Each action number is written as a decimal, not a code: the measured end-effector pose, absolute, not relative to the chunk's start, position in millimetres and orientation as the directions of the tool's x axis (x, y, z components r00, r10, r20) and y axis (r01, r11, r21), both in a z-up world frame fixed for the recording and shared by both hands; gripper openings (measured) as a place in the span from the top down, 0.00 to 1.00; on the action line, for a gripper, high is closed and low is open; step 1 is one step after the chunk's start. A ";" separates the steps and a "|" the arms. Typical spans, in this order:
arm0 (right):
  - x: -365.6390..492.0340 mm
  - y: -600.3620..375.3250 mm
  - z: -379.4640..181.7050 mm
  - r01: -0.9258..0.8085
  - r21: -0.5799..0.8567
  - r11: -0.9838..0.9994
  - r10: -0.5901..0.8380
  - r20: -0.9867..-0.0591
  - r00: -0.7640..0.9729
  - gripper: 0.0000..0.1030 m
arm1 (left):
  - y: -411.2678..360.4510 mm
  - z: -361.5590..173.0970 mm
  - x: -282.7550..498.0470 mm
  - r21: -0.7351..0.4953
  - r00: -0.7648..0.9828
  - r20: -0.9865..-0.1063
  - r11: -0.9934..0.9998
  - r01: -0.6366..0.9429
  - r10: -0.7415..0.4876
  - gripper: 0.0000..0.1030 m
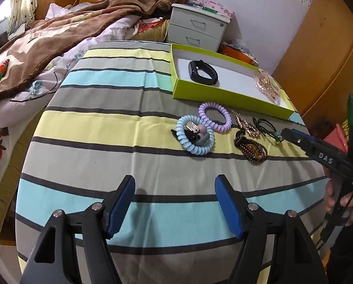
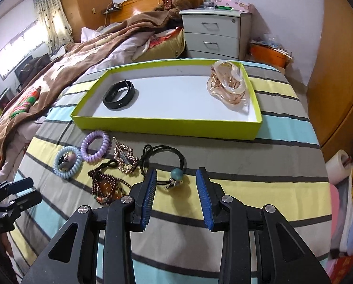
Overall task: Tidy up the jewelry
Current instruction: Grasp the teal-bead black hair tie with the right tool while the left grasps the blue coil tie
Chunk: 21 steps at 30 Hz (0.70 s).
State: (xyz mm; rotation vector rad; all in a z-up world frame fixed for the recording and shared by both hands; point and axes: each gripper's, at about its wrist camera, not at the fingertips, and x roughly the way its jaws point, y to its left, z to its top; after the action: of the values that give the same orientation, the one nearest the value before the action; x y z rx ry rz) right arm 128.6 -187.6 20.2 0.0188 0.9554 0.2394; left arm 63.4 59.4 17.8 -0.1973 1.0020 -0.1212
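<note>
A lime-green box [image 2: 167, 125] with a white floor holds a black wristband [image 2: 119, 94] and a clear pink claw clip [image 2: 228, 87]. In front of it on the striped cloth lie a purple spiral hair tie [image 2: 88, 153], a blue spiral tie [image 2: 65, 172], a rhinestone clip [image 2: 125, 158], a brown beaded bracelet [image 2: 105, 187] and a black hair tie with a teal bead [image 2: 176, 174]. My right gripper [image 2: 177, 170] is open just above the bead, which sits between the pads untouched. My left gripper [image 1: 175, 182] is open over bare cloth, short of the blue tie [image 1: 183, 142].
The striped table [image 1: 105, 123] ends in a rounded edge on the left. Beyond it are a bed with a brown blanket [image 1: 58, 35] and a white nightstand [image 2: 214, 33]. A wooden wardrobe [image 2: 337, 71] stands to the right, and a paper roll [image 2: 339, 163] lies low beside the table.
</note>
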 end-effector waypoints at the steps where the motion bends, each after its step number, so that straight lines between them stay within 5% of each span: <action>1: 130.3 -186.6 18.9 -0.190 0.124 0.974 0.210 -0.809 0.549 0.65 | 60.3 17.6 63.5 -0.220 0.534 -0.823 0.976 0.012 -0.192 0.30; 7: 132.4 -178.3 8.8 -0.174 0.109 0.979 0.185 -0.837 0.514 0.66 | 61.6 19.3 68.2 -0.222 0.540 -0.820 0.975 0.004 -0.189 0.24; 11: 130.4 -179.5 5.5 -0.166 0.097 0.981 0.170 -0.841 0.514 0.85 | 67.6 22.1 74.2 -0.255 0.546 -0.813 0.967 -0.024 -0.201 0.24; 21: 123.8 -194.1 7.9 -0.167 0.107 0.980 0.182 -0.821 0.541 0.86 | 71.9 23.6 90.8 -0.266 0.549 -0.813 0.962 -0.058 -0.192 0.25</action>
State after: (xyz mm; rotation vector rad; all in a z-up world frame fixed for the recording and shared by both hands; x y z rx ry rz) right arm 123.8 -194.1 7.9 0.0159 0.9771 0.2074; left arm 90.8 71.9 23.6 -0.2757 0.9895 -0.0805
